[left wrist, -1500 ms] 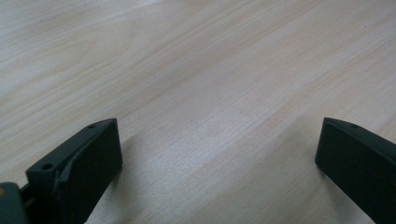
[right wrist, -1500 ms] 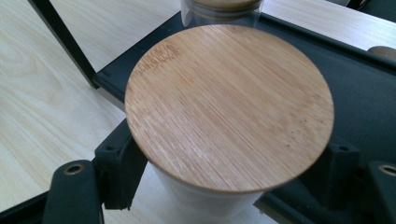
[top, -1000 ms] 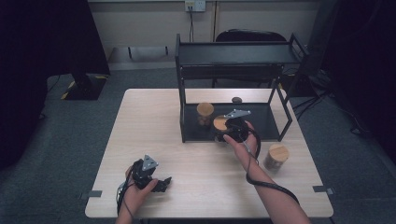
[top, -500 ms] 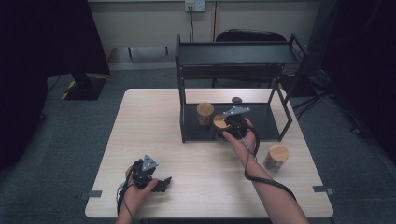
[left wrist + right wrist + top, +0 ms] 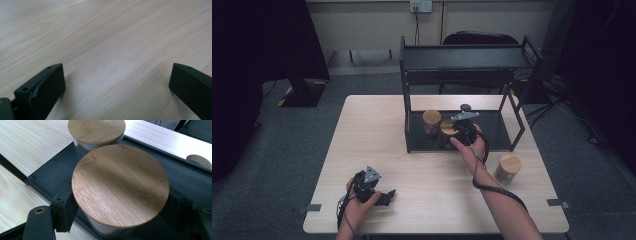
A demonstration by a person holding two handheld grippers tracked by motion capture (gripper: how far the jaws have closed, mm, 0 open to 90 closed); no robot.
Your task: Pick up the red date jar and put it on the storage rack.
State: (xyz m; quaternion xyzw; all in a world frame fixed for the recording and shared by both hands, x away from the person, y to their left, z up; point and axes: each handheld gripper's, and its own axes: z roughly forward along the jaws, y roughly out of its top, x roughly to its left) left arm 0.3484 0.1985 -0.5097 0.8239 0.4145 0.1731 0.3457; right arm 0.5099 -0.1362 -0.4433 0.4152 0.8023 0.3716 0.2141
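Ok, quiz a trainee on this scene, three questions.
1. True or false: the right gripper is shut on a jar.
2. Where does the held jar sit? A: on the rack's bottom shelf; B: on its top shelf; C: on the floor.
3. What lies between the left gripper's jaws?

Key: 1 true; 2 A; 3 nothing, just bare table.

Claw (image 5: 120, 216) clamping bamboo-lidded jar (image 5: 120, 184), second jar (image 5: 97, 130) behind, on black shelf (image 5: 47, 176)
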